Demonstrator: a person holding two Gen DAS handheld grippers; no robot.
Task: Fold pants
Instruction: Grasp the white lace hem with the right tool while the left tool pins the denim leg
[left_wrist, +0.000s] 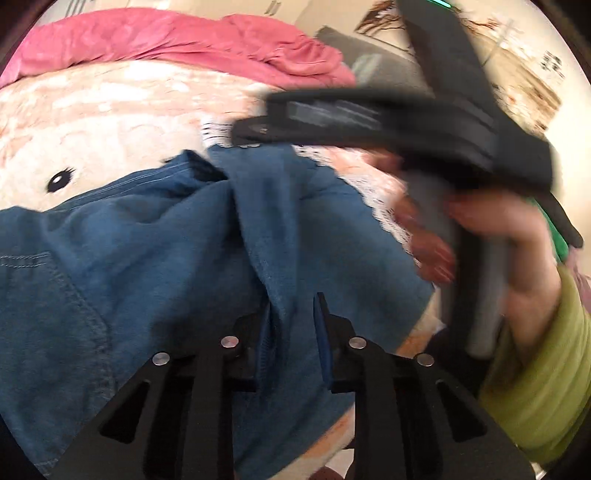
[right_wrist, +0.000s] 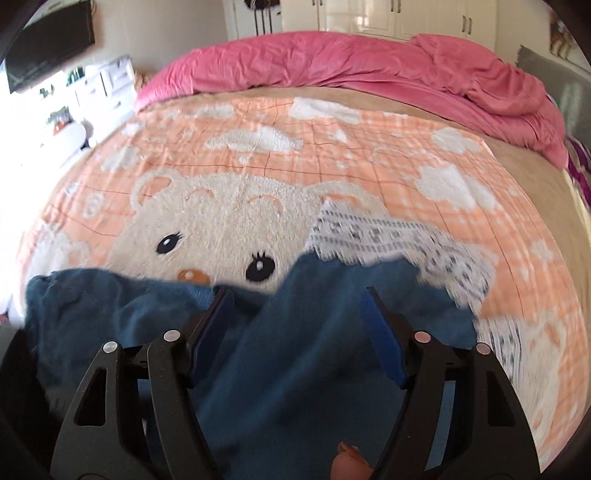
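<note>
Left gripper (left_wrist: 288, 332): jaws clamped on a fold of the blue pants (left_wrist: 129, 266). Right gripper (right_wrist: 295, 325): jaws apart, over the pants. Pants lie bunched on the bear blanket (right_wrist: 258, 155); pink duvet (right_wrist: 351, 62) lies beyond

Bed (right_wrist: 535, 192) wearing a peach bear blanket (right_wrist: 295, 177), pink duvet (right_wrist: 351, 62) bunching at its far end, white wardrobe doors (right_wrist: 388, 16) standing behind, daylight washing out shelves (right_wrist: 96, 88) at left.
</note>
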